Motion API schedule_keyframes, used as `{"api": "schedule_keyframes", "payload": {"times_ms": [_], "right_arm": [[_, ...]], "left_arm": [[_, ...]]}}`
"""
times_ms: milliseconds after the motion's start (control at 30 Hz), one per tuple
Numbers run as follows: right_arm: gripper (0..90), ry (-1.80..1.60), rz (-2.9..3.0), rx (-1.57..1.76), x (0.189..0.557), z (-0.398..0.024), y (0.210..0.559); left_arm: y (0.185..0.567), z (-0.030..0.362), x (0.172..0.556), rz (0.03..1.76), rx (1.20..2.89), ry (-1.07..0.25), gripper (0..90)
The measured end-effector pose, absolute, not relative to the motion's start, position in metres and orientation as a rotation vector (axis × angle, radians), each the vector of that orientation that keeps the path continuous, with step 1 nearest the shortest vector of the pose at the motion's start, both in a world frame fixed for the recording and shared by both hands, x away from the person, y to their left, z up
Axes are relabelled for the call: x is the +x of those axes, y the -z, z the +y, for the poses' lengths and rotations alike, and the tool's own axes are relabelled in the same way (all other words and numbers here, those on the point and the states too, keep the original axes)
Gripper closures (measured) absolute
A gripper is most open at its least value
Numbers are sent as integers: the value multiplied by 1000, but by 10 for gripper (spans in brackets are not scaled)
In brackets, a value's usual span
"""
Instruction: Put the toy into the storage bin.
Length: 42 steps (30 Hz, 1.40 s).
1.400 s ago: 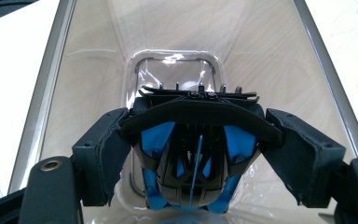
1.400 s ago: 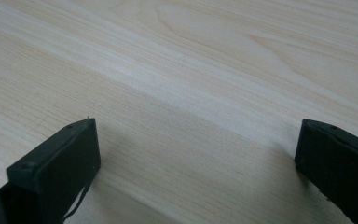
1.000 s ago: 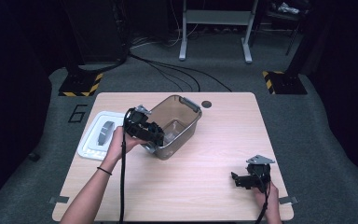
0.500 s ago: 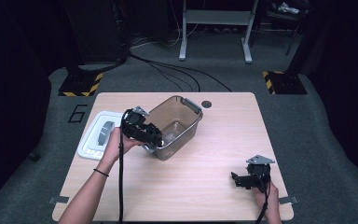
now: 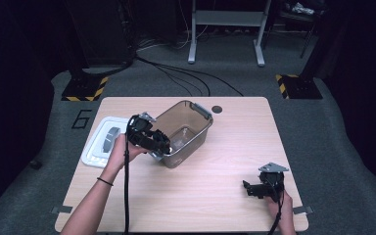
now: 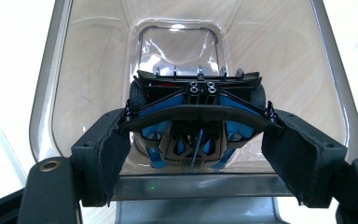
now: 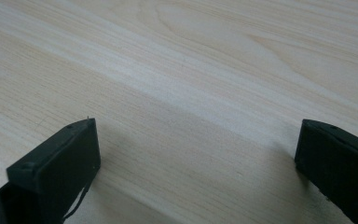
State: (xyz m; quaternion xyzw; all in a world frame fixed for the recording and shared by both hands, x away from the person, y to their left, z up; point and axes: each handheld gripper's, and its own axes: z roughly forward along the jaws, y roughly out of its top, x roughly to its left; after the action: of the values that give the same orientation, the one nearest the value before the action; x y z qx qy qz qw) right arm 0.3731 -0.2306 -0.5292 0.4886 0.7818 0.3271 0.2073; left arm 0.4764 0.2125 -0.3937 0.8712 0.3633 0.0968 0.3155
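Currently I am keeping the left gripper (image 6: 193, 154) clamped on the toy car (image 6: 195, 116) over the clear bin's (image 5: 201, 111) 7 o'clock rim, lowering it nose-first before unclamping; right gripper (image 5: 248, 188) is idling, fingers apart, at the table's (image 5: 225, 205) 5 o'clock.

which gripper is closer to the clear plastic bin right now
Left. The left gripper is at the clear plastic bin's rim, holding a toy car inside; the right gripper rests far off near the table's corner.
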Motion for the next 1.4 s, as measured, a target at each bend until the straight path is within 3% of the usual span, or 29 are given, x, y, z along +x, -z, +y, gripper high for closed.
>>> {"api": "schedule_keyframes", "payload": {"times_ms": [533,1400], "right_arm": [[0,-911,2177,1361,373,-231,529],[0,-914,2177,1362,373,-230,529]], "left_arm": [[395,212,475,939,2297,-262,239],[383,232,462,940,2208,-280,111]]}}
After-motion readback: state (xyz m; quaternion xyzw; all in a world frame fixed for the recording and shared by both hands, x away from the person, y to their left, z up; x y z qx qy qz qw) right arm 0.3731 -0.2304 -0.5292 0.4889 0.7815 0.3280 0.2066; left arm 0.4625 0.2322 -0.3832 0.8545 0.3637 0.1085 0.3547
